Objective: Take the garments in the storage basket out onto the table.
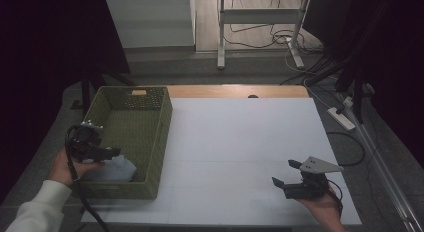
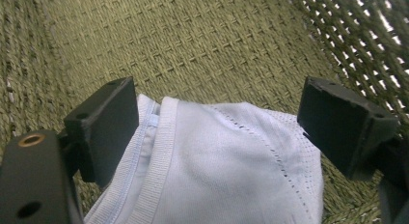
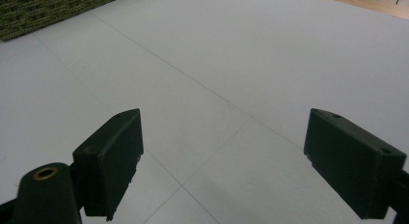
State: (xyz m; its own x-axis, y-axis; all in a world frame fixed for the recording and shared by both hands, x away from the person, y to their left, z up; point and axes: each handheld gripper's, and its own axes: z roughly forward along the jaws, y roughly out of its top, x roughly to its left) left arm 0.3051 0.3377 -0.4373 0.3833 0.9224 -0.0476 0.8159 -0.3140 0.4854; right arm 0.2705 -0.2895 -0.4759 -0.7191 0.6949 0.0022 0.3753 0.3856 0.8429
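A green woven basket stands on the left part of the white table. In its near corner lies a folded pale blue garment, also seen close up as a ribbed-hem cloth on the basket floor. My left gripper hangs inside the basket just over the garment, open, its jaws wide apart on either side of the cloth without clamping it. My right gripper is held low over the table's near right part, open, with nothing between its jaws.
The basket's side shows at the far left of the right gripper view. A wooden strip runs along the table's far edge. Beyond stand a metal frame and floor cables; a power strip lies right.
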